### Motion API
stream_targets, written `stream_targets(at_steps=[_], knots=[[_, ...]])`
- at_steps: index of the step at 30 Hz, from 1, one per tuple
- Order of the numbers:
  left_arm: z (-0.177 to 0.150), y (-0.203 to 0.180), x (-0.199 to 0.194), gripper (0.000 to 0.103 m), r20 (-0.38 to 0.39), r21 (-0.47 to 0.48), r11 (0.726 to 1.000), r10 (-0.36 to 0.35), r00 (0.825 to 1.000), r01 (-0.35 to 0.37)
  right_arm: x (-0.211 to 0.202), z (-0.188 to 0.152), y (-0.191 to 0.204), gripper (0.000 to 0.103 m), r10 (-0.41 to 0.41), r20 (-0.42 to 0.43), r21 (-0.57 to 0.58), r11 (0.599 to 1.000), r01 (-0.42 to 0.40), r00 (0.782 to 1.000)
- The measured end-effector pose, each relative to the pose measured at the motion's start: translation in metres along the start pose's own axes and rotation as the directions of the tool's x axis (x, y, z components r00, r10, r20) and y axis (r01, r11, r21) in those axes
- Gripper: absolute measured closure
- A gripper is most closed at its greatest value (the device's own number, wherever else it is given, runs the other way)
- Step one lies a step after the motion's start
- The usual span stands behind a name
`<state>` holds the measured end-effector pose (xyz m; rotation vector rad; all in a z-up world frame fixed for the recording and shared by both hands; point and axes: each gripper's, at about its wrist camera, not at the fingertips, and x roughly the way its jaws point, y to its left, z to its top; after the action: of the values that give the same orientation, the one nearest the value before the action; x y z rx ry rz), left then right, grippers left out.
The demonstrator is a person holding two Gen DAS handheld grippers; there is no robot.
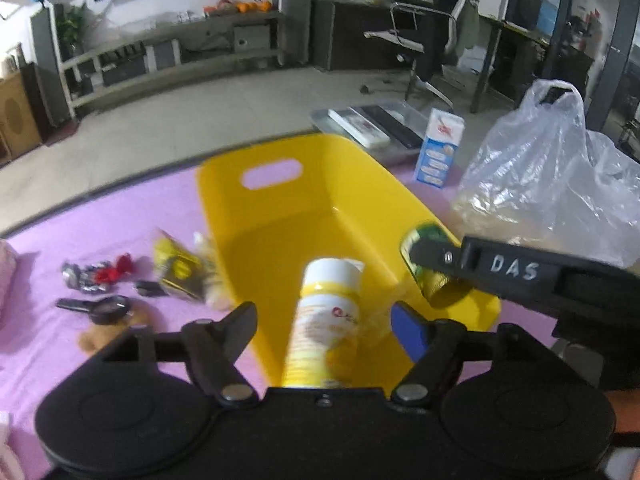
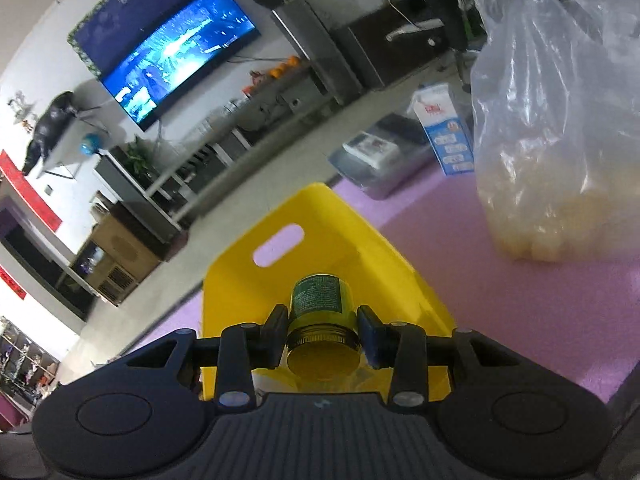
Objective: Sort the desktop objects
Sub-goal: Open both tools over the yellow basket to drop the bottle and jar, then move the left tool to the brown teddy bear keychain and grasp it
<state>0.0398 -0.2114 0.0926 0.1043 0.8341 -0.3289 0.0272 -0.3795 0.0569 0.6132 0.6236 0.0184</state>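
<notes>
A yellow plastic bin [image 1: 280, 208] with a handle slot stands on the purple mat; it also shows in the right wrist view [image 2: 320, 216]. My left gripper [image 1: 324, 320] is open above the bin's near end; a white and yellow bottle [image 1: 326, 320] lies between its spread fingers, blurred, apparently loose. My right gripper [image 2: 322, 330] is shut on a green jar with a gold lid [image 2: 320, 308] and holds it over the bin. The jar [image 1: 426, 256] and the right gripper [image 1: 436, 258] show over the bin's right rim in the left wrist view.
Left of the bin lie wrapped candies [image 1: 96, 274], a yellow packet [image 1: 180, 268], a black magnifier [image 1: 100, 308] and a brown plush toy [image 1: 104, 332]. A milk carton [image 1: 438, 148], a clear tray of items [image 1: 372, 124] and a plastic bag [image 1: 552, 172] stand at the right.
</notes>
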Motion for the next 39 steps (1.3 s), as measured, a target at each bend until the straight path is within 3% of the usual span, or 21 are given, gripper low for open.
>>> stream_targets(at_steps=[2, 3, 5, 10, 14, 18, 21, 27, 30, 39], knots=[[-0.001, 0.008, -0.011, 0.026, 0.028, 0.003, 1.0, 0.02, 0.999, -0.02, 0.001, -0.002, 0.004, 0.057, 0.005, 0.003, -0.007, 1.0, -0.005, 1.0], [-0.003, 0.014, -0.016, 0.026, 0.041, 0.0, 1.0, 0.031, 0.999, -0.031, -0.001, -0.002, 0.007, 0.041, 0.004, 0.015, -0.017, 1.0, -0.003, 1.0], [-0.004, 0.025, -0.027, 0.026, 0.062, -0.014, 0.998, 0.055, 0.997, -0.054, -0.003, -0.005, 0.019, 0.029, -0.007, 0.06, -0.058, 0.998, 0.01, 0.998], [-0.016, 0.07, -0.041, 0.025, 0.086, -0.065, 0.989, 0.138, 0.987, -0.132, -0.004, -0.021, 0.058, 0.029, 0.07, 0.148, -0.217, 0.976, -0.037, 0.987], [-0.035, 0.121, -0.05, 0.025, 0.066, -0.137, 0.967, 0.225, 0.972, -0.215, -0.007, -0.044, 0.099, 0.029, 0.18, 0.173, -0.377, 0.92, -0.103, 0.968], [-0.054, 0.172, -0.053, 0.025, 0.014, -0.215, 0.922, 0.332, 0.943, -0.321, 0.0, -0.071, 0.138, 0.029, 0.279, 0.084, -0.492, 0.847, -0.204, 0.957], [-0.069, 0.201, -0.055, 0.025, -0.018, -0.266, 0.893, 0.372, 0.928, -0.363, 0.012, -0.088, 0.158, 0.029, 0.288, 0.003, -0.54, 0.806, -0.241, 0.958], [-0.089, 0.234, -0.047, 0.025, -0.053, -0.341, 0.871, 0.358, 0.932, -0.353, 0.034, -0.098, 0.175, 0.029, 0.23, -0.087, -0.542, 0.805, -0.24, 0.969], [-0.091, 0.236, -0.036, 0.025, -0.053, -0.343, 0.878, 0.336, 0.94, -0.334, 0.039, -0.101, 0.177, 0.029, 0.206, -0.098, -0.53, 0.818, -0.226, 0.974], [-0.109, 0.245, 0.003, 0.025, -0.038, -0.349, 0.897, 0.277, 0.96, -0.272, 0.049, -0.116, 0.181, 0.029, 0.156, -0.117, -0.559, 0.806, -0.195, 0.981]])
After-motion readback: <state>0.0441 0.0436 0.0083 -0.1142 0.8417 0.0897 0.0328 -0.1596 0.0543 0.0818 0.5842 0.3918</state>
